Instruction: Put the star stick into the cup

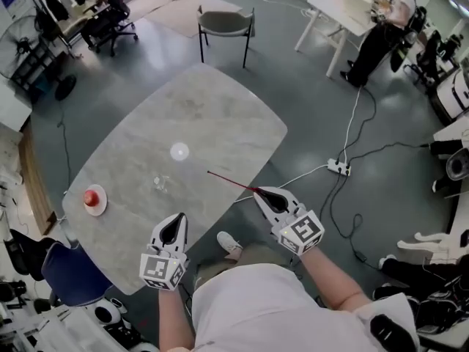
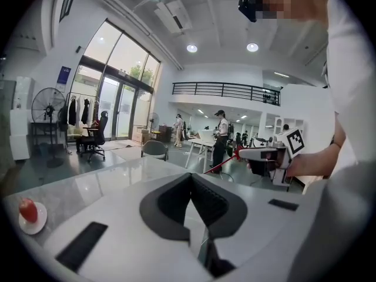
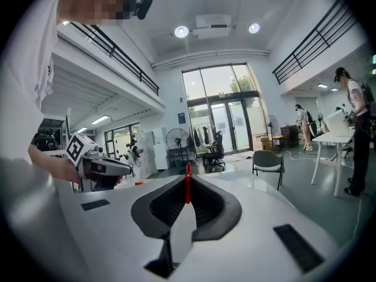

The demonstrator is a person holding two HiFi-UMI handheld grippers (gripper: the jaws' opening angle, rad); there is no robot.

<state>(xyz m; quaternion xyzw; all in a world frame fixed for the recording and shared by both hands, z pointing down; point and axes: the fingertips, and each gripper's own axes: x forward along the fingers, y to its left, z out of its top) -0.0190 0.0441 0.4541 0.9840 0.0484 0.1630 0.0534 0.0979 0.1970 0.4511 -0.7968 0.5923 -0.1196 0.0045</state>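
Right hand-held gripper (image 1: 262, 192) has its jaws closed on the star stick (image 1: 231, 182). The right gripper view confirms it: a thin red shaft (image 3: 188, 187) pinched upright between the pads, gripper (image 3: 188, 178) otherwise empty. Left hand-held gripper (image 1: 176, 220) has its jaws together on nothing, and its own view shows the pads (image 2: 202, 201) meeting with no object between. It hovers at the near edge of the surface (image 1: 220, 116).

Stick is in the air over the near-right part of the surface, touching nothing but the jaws. Its long axis runs close to level, from the right gripper out toward the far left. The star end is too small to make out.

Cup (image 1: 161, 183) looks like a small clear one, standing upright on the surface, left of the stick's free tip and apart from it. So the cup lies to the left of the right gripper, past the tip, roughly along the line the stick points.

The left gripper is nearer the cup, but the right one has the stick.

Judgement: transport step, insertion not yet done. Next move likely needs the stick tipped toward vertical and brought over the cup mouth. Risk: a light clear cup could be knocked over by a low sideways approach.

Red object on a small plate (image 1: 93, 200) sits far left, well apart and not involved.
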